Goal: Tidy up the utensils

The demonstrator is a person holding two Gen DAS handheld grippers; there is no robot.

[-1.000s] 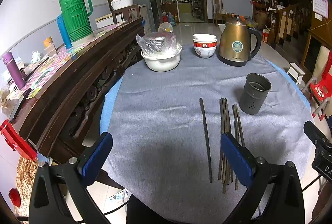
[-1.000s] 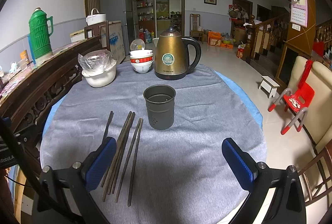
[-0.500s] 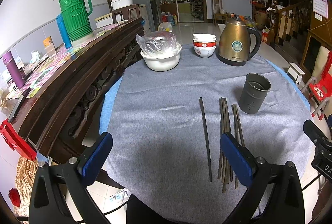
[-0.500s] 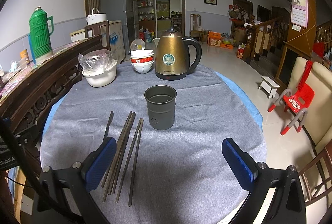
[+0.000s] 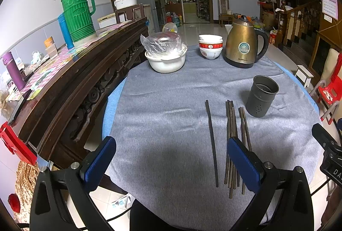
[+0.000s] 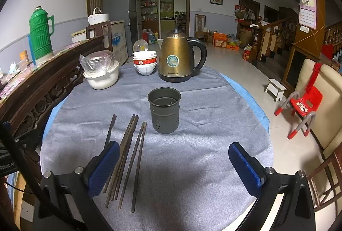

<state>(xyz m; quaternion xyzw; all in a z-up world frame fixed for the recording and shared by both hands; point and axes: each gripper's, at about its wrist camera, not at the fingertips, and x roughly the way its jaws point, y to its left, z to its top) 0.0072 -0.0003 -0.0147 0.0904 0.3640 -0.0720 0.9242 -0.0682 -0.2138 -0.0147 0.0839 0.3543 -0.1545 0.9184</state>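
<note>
A round table (image 6: 213, 102) draped in a grey cloth carries everything here. The chopsticks (image 6: 128, 152) lie flat on the cloth toward its near edge, roughly parallel: one single stick apart on the left side of the group, a tight bundle in the middle, and a looser pair on the right. Just beyond the pair's far tips stands a dark metal holder (image 6: 164, 110), upright, with small holes near its base (its inside looks bare of sticks). Along the table's far edge sit a white bowl (image 6: 101, 78) wrapped in plastic film, a stack of red-banded bowls (image 6: 145, 64), and a brass-coloured kettle (image 6: 177, 60) with a black handle. The left gripper (image 5: 171, 161) hovers over the near edge with its blue-padded fingers spread wide and nothing between them; the single stick lies between the fingers in its view. The right gripper (image 6: 175, 166) is likewise released and unladen, low above the cloth near the sticks' near ends.
</note>
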